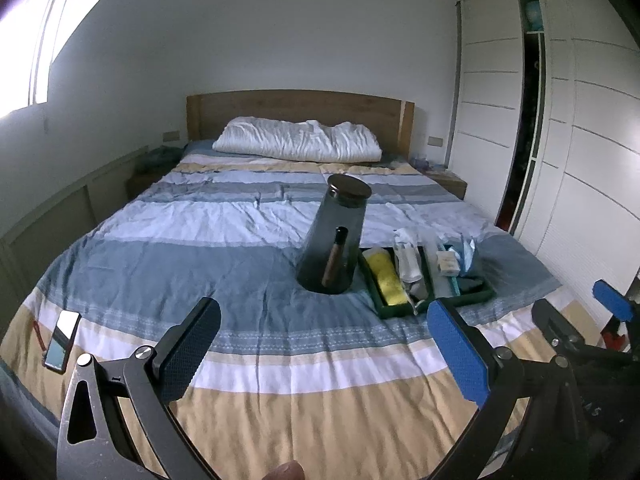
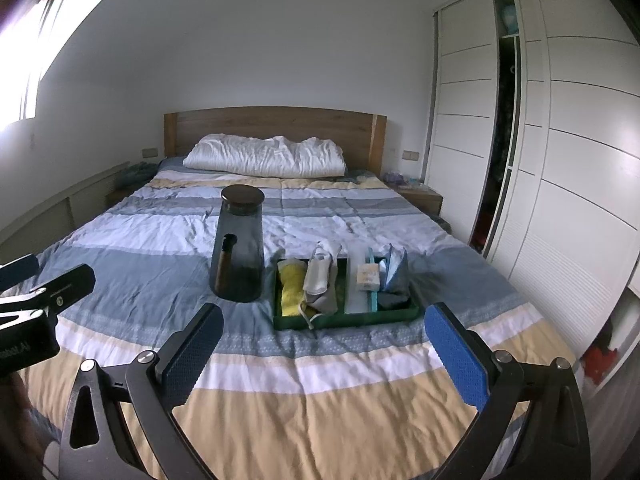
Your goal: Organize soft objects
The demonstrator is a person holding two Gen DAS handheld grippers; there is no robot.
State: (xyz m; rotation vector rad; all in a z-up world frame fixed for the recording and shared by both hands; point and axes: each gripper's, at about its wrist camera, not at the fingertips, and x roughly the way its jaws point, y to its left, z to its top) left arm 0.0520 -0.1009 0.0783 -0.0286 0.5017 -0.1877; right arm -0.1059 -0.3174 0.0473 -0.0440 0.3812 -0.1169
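Both claws gape wide and empty over the striped bed (image 2: 320,400): the left claw (image 1: 324,356) and right claw (image 2: 324,352) low in frame. At centre, a green tray (image 2: 344,320) holds a yellow cloth (image 2: 291,288) and grey pouch (image 2: 320,280), beside a smoky glass carafe (image 2: 238,248).

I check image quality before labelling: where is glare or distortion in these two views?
Left wrist view: window blown out upper left, wardrobe lines bowed by fisheye. Right wrist view: same window glare, smaller; tray sharp, dark vignette in corners.
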